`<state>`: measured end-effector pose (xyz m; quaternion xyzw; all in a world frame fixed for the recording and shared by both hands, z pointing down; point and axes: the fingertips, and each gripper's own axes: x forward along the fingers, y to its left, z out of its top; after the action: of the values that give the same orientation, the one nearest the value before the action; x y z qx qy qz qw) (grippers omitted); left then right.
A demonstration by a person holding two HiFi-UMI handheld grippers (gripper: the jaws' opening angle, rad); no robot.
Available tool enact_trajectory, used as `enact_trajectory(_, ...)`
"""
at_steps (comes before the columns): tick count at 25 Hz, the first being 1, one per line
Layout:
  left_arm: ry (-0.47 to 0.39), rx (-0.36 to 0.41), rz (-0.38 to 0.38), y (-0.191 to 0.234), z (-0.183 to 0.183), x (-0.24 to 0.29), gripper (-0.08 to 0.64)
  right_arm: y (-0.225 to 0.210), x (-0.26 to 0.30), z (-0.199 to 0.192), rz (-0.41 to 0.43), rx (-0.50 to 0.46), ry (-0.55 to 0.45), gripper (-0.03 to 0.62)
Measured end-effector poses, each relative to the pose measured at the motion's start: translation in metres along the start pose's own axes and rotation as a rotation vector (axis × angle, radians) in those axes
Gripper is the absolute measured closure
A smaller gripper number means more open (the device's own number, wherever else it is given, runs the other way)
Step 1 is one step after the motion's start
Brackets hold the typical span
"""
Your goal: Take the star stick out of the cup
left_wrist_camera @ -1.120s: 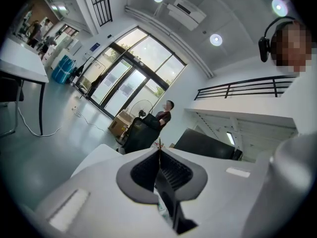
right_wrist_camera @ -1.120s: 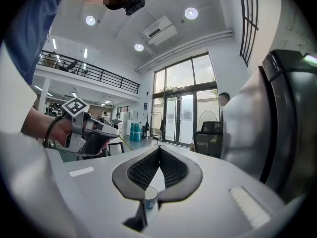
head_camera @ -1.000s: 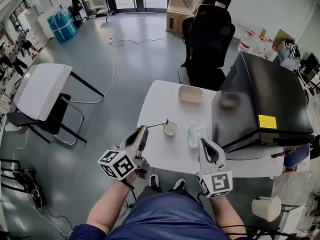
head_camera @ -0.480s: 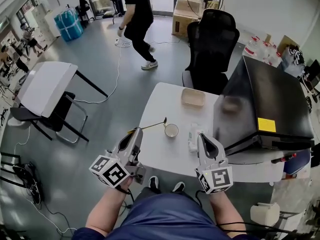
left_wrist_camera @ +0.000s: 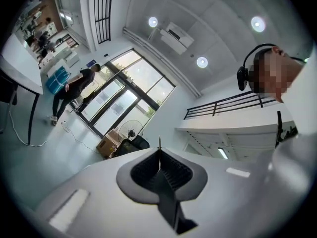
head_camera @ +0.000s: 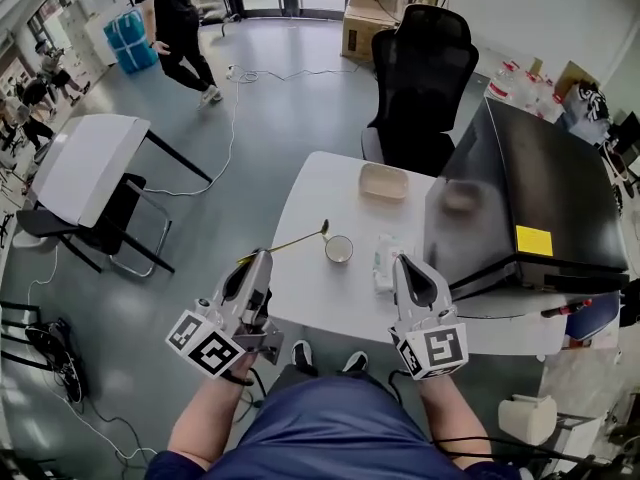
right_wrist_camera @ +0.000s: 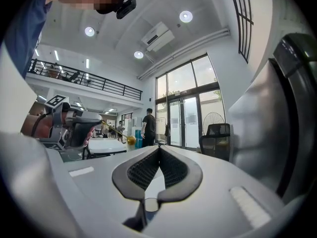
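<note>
Your left gripper (head_camera: pixel 260 263) is pinching the star stick (head_camera: pixel 295 239), which is pointing far-right with its head just beside the cup (head_camera: pixel 339 250), while your right gripper (head_camera: pixel 405 266) is hovering with its jaws pressed together, empty.

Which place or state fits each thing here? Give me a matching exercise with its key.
1. star stick
2. cup
3. tan tray
4. right gripper

a. jaws together, empty
b. far side of the table, by the black chair
c. clamped in the left gripper
d. on the table beside the wipes packet

Pairs: 1-c, 2-d, 3-b, 4-a
</note>
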<state>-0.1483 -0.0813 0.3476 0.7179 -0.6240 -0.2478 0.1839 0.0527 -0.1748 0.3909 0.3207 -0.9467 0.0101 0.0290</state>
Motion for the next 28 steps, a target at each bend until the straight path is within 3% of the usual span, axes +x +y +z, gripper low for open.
enact_trajectory(17, -0.042, -0.025, -0.043, 0.016, 0.017, -0.006, 0.551, 0.004, 0.003, -0.008, -0.023, -0.025, 0.04, 0.586)
enact_trajectory(28, -0.01, -0.046, -0.054, 0.021, 0.012, -0.005, 0.551, 0.007, 0.003, -0.008, -0.037, -0.044, 0.073, 0.586)
